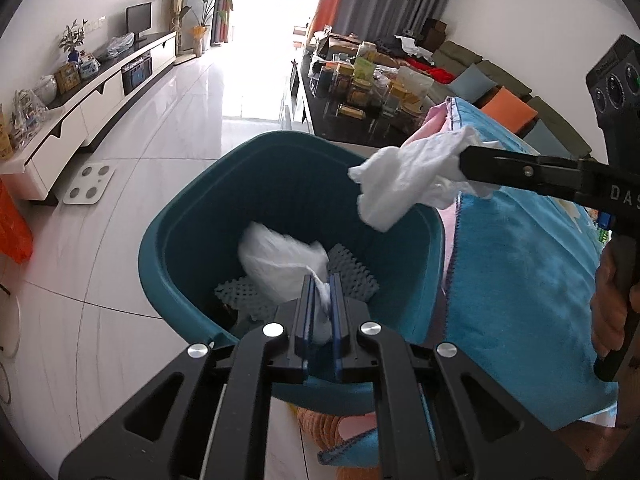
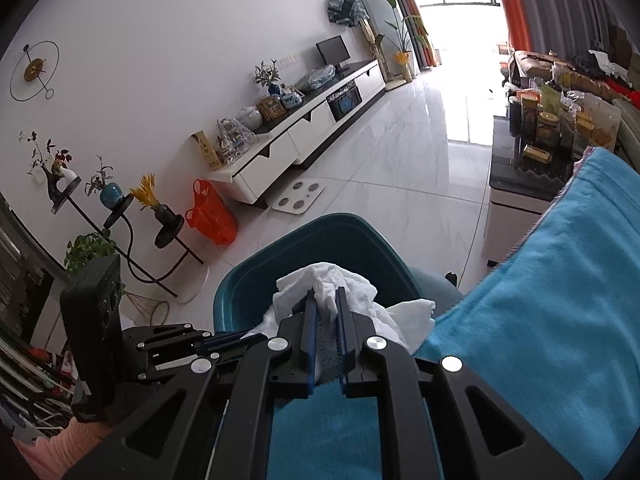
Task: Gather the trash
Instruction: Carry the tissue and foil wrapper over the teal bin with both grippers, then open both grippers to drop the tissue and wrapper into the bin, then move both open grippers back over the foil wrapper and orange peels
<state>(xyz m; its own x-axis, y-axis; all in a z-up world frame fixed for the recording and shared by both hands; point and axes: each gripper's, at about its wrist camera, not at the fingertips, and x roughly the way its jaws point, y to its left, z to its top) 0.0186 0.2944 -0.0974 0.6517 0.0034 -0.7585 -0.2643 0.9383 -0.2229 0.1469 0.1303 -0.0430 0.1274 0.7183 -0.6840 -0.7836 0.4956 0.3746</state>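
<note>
Left wrist view shows my left gripper (image 1: 320, 296) pinching a crumpled white plastic wad (image 1: 280, 268) with its jaws nearly closed on it, held over the mouth of the teal bin (image 1: 188, 216). My right gripper (image 1: 466, 164) comes in from the right, jaws clamped on a white tissue (image 1: 404, 180) that hangs over the bin's far rim. Grey foam pieces (image 1: 352, 276) already lie at the bottom, so I judge some collecting done. Neither piece in hand has been dropped yet; both releases remain. Right wrist view confirms the tissue gripped between the blue pads (image 2: 308, 316), above the bin and beside a blue towel (image 2: 540, 300). Whether more trash remains elsewhere I cannot tell.
</note>
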